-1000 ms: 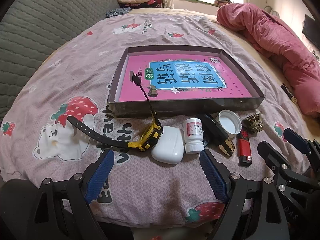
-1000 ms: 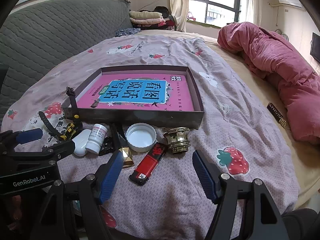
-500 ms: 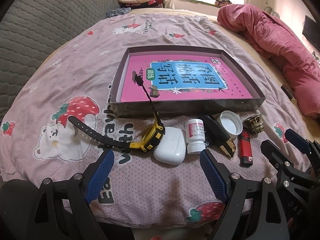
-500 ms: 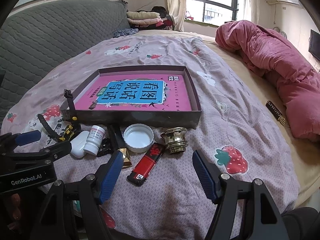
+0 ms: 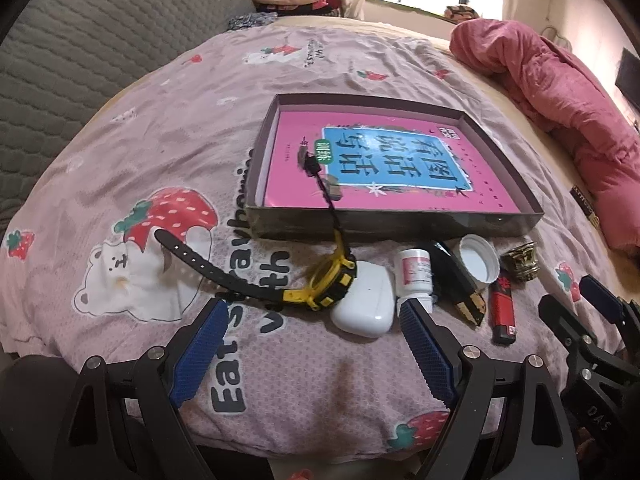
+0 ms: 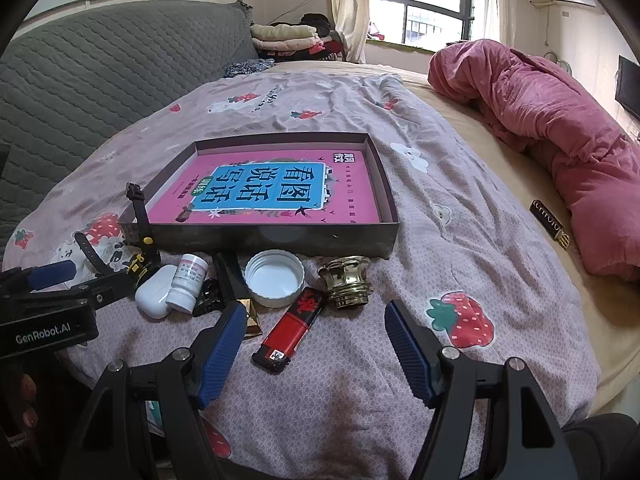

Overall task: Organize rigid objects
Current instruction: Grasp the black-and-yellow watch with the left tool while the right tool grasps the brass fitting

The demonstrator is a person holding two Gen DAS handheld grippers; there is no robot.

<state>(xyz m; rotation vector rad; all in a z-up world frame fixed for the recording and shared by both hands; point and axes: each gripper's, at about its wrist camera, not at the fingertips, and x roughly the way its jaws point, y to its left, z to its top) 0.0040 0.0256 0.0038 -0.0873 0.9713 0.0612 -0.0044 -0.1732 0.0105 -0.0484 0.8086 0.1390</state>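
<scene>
A shallow dark box [image 5: 392, 222] [image 6: 264, 238] with a pink book inside lies on the bed. In front of it lie a row of small items: a black and yellow watch [image 5: 320, 284] with one strap over the box rim, a white earbud case [image 5: 364, 306] [image 6: 154, 290], a small white pill bottle [image 5: 414, 274] [image 6: 188, 282], a black and gold piece [image 5: 460, 284], a white lid [image 5: 478, 258] [image 6: 274, 276], a red lighter [image 5: 503, 306] [image 6: 290, 328] and a brass cap [image 5: 520, 260] [image 6: 346, 282]. My left gripper [image 5: 312, 344] is open just short of the watch and case. My right gripper [image 6: 316, 344] is open just short of the lighter.
The bed has a pink strawberry-print sheet [image 5: 168, 168]. A red quilt [image 6: 560, 128] is bunched along the right side, with a small black object [image 6: 548, 224] beside it. A grey quilted headboard [image 6: 80, 92] stands on the left. Folded clothes [image 6: 288, 38] lie at the far end.
Both grippers have pulled back and risen slightly, so the items sit a little farther from the fingers. Both stay open. Nothing on the bed has moved.
</scene>
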